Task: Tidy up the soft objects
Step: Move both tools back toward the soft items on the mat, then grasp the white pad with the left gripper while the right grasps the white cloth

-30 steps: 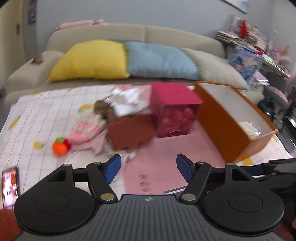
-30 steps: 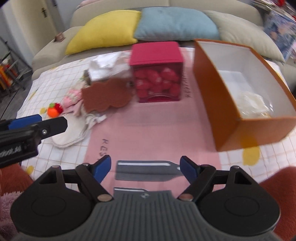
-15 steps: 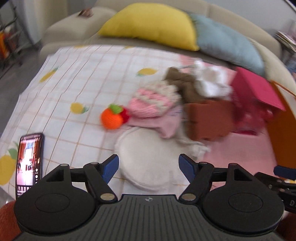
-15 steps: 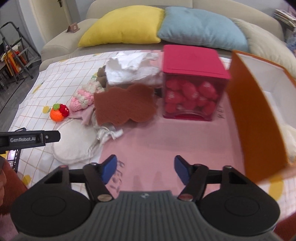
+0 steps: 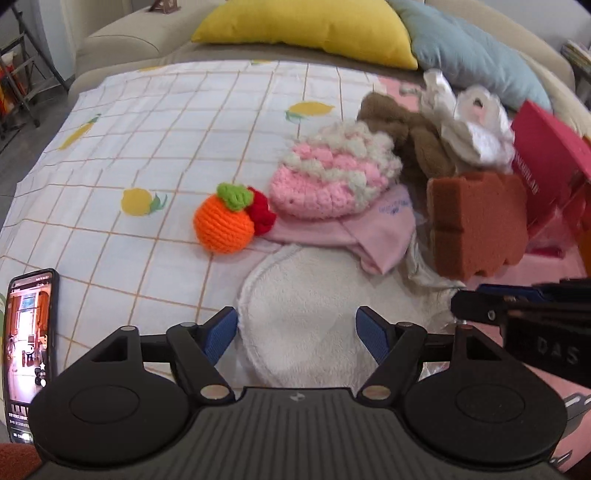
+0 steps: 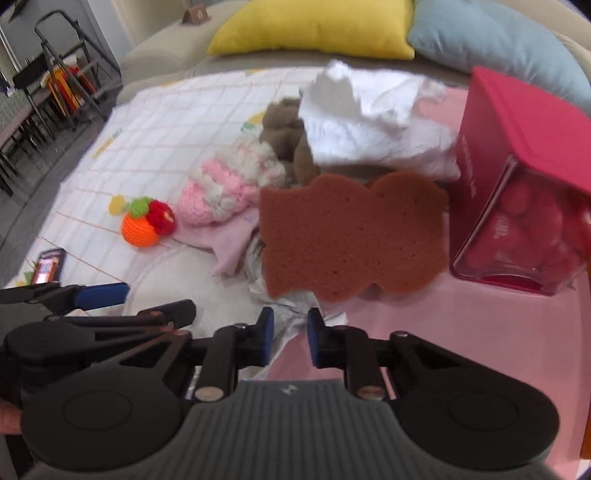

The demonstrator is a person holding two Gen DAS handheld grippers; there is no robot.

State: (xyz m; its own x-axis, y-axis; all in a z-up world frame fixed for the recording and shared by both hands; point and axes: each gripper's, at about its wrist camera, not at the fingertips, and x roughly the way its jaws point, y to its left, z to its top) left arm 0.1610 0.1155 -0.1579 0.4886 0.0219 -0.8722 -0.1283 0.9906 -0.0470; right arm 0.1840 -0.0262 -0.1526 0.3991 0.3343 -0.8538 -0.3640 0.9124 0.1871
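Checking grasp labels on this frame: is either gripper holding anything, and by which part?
Nothing is held. The left gripper is open over the white round pad; the right gripper is narrowed, nothing clamped.

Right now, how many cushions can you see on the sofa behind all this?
2 in these views: a yellow fabric cushion on the left of the beige sofa, and a pale blue fabric cushion beside it on the right. More may lie hidden beyond the frame edge.
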